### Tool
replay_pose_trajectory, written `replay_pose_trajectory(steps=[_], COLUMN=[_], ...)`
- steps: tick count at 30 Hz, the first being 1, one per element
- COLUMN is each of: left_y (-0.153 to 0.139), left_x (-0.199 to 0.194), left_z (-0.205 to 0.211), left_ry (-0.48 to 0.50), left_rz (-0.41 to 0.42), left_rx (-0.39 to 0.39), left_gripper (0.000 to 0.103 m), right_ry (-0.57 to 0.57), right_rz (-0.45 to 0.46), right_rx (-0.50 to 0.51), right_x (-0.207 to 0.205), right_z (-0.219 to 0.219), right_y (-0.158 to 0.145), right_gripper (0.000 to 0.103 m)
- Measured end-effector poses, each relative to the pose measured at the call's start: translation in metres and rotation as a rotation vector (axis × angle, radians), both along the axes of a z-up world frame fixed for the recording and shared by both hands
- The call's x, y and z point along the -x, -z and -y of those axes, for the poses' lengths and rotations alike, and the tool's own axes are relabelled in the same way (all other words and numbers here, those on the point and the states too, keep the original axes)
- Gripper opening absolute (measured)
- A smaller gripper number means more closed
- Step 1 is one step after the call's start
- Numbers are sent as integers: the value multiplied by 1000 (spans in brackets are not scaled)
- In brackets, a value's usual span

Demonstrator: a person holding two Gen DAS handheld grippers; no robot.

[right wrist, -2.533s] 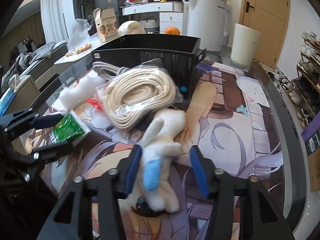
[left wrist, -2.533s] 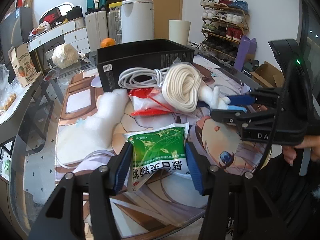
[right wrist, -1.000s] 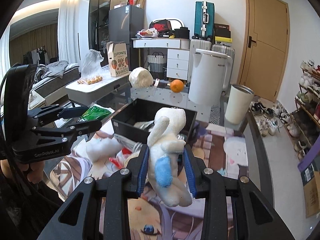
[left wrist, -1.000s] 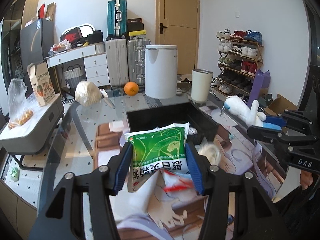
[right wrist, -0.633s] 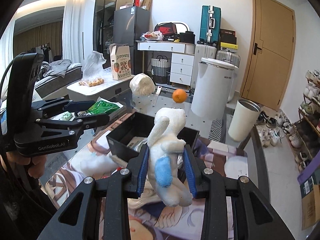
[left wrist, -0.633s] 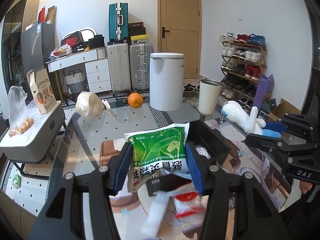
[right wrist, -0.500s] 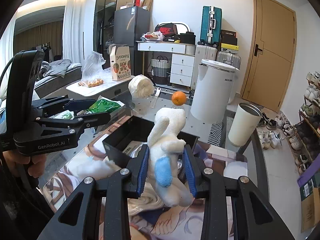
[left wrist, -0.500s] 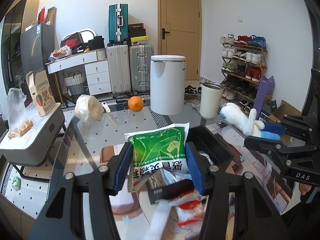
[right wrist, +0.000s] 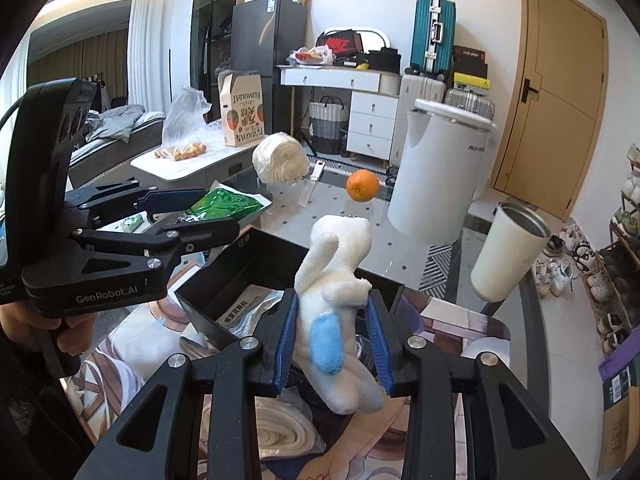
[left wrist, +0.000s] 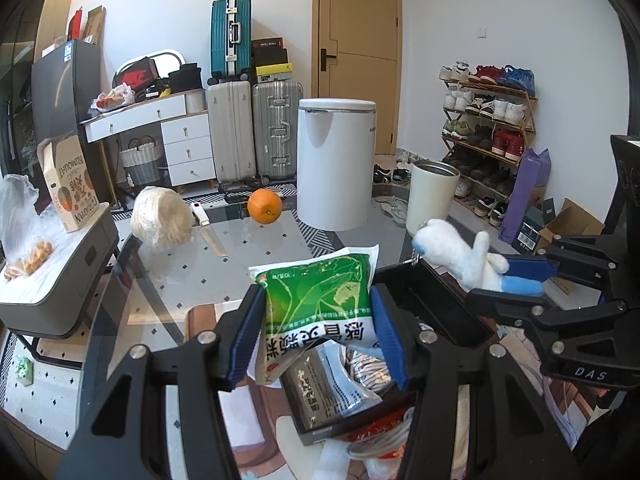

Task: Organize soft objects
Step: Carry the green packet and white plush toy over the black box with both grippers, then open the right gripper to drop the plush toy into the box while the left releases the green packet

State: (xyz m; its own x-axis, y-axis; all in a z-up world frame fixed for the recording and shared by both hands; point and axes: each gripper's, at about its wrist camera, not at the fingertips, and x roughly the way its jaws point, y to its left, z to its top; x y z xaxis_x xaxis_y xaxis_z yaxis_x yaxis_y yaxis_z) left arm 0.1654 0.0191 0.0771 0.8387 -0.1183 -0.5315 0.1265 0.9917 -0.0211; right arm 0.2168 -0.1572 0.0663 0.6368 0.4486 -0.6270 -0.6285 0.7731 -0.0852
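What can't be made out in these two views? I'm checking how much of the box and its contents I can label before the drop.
- Black box floor: left wrist view, hidden by the green packet held in the left gripper.
- Box's near part: right wrist view, hidden behind the white plush toy and the right gripper.
- Grey packet in the box: print too small to read.
- Cord coil: cut off by the gripper frame.

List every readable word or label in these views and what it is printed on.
"GenRobot.AI": body of the left gripper.
"DAS": body of the right gripper.
"KUMQUAT", upside down: fruit carton.
Nike swoosh: red shoebox.
Green packet: Chinese characters, upside down.
Grey pouch in the black box: print too small.
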Motion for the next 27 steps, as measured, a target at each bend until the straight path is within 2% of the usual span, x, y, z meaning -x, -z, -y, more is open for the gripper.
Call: replay_pose_trajectory(steps=[14,27], left_y=[28,38], left_x=[-26,-32], left_z=[7,3], left_ry=[32,27], left_rz=[-56,-82], left_rx=[-13,-16], left_gripper=[53,53], right_ry=[-41,-51], right_rz=[-91,-136], right_rx=[45,75], right_x=[-33,-44], right_z=[-13,-25], right_y=[37,52], right_gripper=[34,34])
